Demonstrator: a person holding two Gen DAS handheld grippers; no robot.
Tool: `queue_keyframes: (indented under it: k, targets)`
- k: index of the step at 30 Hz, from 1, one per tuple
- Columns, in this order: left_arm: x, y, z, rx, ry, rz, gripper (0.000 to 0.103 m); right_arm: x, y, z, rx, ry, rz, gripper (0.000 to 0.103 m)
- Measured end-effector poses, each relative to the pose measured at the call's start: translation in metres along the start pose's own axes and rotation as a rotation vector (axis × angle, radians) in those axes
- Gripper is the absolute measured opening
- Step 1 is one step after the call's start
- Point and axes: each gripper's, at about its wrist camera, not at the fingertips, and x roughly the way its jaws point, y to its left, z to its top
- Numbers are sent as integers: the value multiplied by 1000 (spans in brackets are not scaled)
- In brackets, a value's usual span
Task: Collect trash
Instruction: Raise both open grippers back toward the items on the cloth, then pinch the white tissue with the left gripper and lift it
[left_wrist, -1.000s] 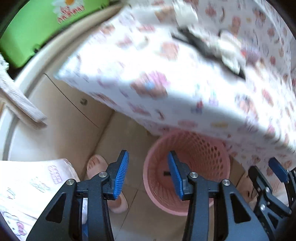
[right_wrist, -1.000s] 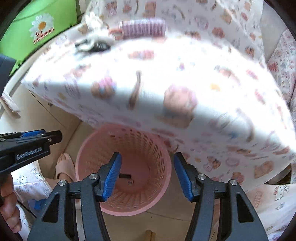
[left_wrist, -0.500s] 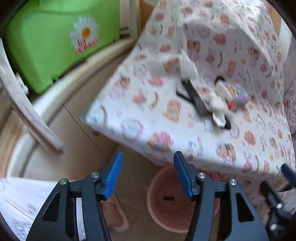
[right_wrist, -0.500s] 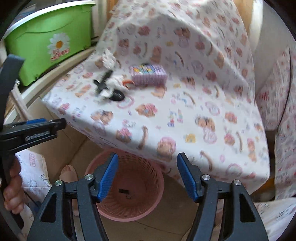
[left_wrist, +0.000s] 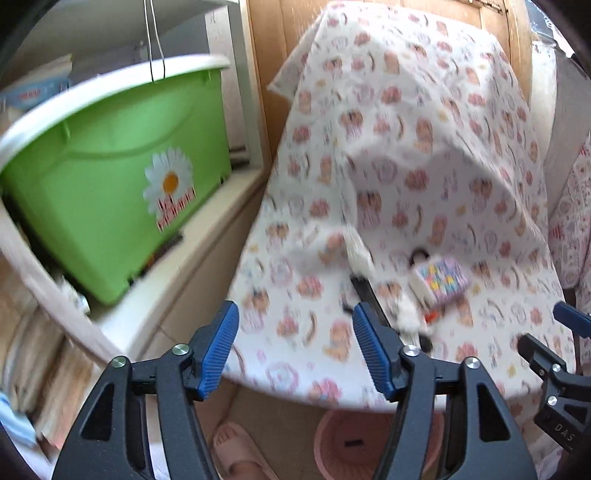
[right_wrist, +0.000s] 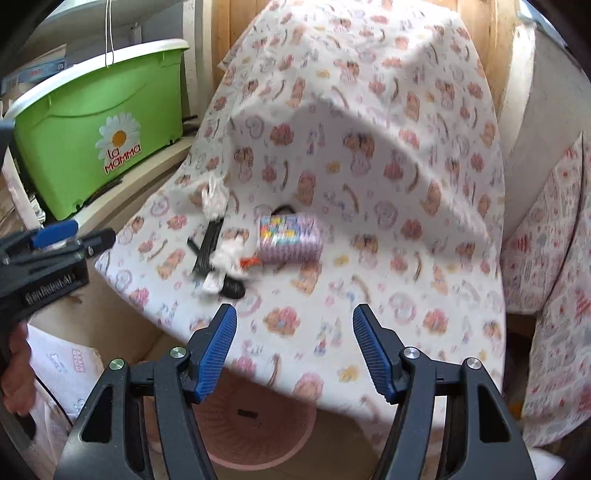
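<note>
Trash lies on a table under a white cartoon-print cloth (right_wrist: 369, 258): a lilac patterned box (right_wrist: 290, 240), white crumpled tissues (right_wrist: 214, 201), a black strip (right_wrist: 208, 245), a small orange scrap (right_wrist: 249, 262). The box also shows in the left wrist view (left_wrist: 441, 280), with the black strip (left_wrist: 365, 291) beside it. A pink mesh basket (right_wrist: 255, 432) stands on the floor below the table edge, also in the left wrist view (left_wrist: 351, 443). My left gripper (left_wrist: 293, 350) is open and empty, short of the trash. My right gripper (right_wrist: 291, 354) is open and empty above the basket.
A green storage tub with a daisy label (left_wrist: 122, 184) sits on a low ledge to the left. A pink slipper (left_wrist: 240, 450) is on the floor beside the basket. Patterned cushions (right_wrist: 546, 258) lie to the right.
Both grippers have risen and tilted up from over the basket. The view now takes in the tabletop and the trash. Both stay open and empty.
</note>
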Motion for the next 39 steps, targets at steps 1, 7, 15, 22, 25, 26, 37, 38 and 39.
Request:
queue_keyframes:
  k: [1, 7, 15, 22, 25, 26, 37, 38, 39]
  targets:
    - [1, 1, 5, -4, -7, 10, 73, 0, -1, 3, -3, -2, -3, 66]
    - [33, 15, -3, -46, 17, 15, 77, 14, -17, 4, 53, 5, 23, 65]
    - [81, 10, -30, -58, 161, -33, 70, 40, -29, -25, 88, 29, -15, 65]
    - [96, -5, -21, -122, 174, -167, 48, 46, -39, -23, 130, 13, 3, 68]
    - [98, -21, -11, -90, 151, -169, 47, 52, -43, -21, 138, 21, -3, 68]
    - [100, -27, -8, -72, 142, -154, 46, 54, -44, -19, 141, 24, 1, 68]
    - [149, -47, 23, -102, 211, -141, 10, 56, -65, -18, 173, 34, -3, 72]
    - [149, -44, 23, -108, 216, -156, 6, 56, -66, -18, 173, 33, -5, 72]
    - [149, -41, 22, -118, 218, -173, 2, 56, -66, -18, 170, 32, -4, 72]
